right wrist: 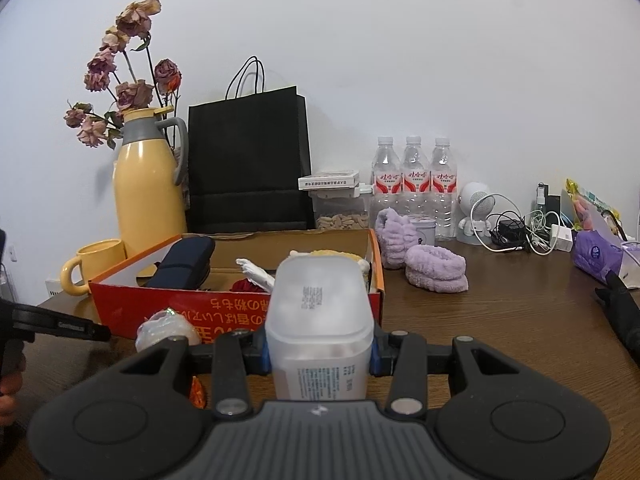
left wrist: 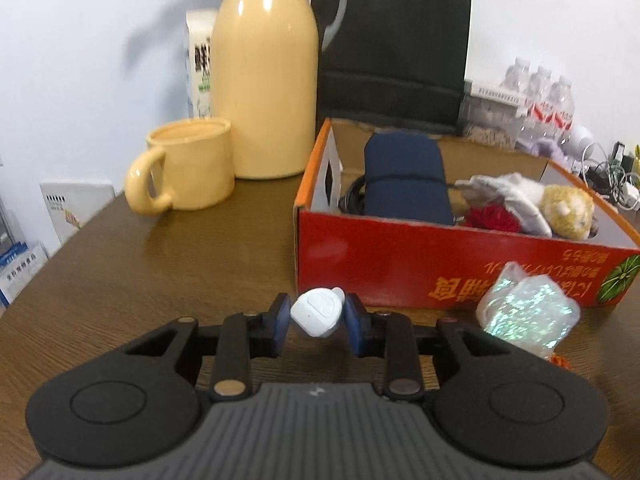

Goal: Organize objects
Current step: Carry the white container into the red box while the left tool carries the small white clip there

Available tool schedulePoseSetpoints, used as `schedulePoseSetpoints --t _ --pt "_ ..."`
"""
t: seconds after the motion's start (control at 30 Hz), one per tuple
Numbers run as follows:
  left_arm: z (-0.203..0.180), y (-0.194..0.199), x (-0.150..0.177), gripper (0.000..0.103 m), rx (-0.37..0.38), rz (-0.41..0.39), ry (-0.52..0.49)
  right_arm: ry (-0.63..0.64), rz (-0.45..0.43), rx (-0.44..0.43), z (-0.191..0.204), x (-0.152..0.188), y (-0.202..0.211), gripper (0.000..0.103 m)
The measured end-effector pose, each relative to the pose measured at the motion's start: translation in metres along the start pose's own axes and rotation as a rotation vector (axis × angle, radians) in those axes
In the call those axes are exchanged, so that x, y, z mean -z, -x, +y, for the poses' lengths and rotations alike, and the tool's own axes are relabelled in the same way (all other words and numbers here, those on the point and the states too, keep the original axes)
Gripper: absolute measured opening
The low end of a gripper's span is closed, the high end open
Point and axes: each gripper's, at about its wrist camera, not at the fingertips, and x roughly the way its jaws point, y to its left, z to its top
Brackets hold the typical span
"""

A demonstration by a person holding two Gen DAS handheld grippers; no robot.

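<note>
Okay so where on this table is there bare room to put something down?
Bare wood lies in front of the yellow mug, left of the red box, and right of the box in front of the purple bands. It is crowded along the wall near the cables, and the shiny bag sits against the box front.

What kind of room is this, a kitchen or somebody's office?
Most likely a home or small office desk pushed against a wall, not a kitchen. A yellow thermos and matching mug stand beside a tangle of chargers and cables, three water bottles and a black paper bag.
</note>
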Motion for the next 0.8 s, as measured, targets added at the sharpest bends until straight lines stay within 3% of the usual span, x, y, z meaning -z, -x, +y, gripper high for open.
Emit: schedulePoseSetpoints --t 0.4,0.57,0.8 --pt "-0.019 0.052 -0.001 0.030 0.040 -0.149 -0.009 -0.021 -0.017 -0.034 -0.002 -0.006 0.002 0.040" --pt "-0.041 0.060 -0.029 0.030 0.089 -0.186 -0.014 0.001 -0.042 -0.099 0.010 -0.039 -0.009 0.040" --pt "-0.068 0.040 -0.071 0.030 0.107 -0.249 -0.022 0.104 -0.111 -0.109 0.040 -0.075 -0.053 0.040"
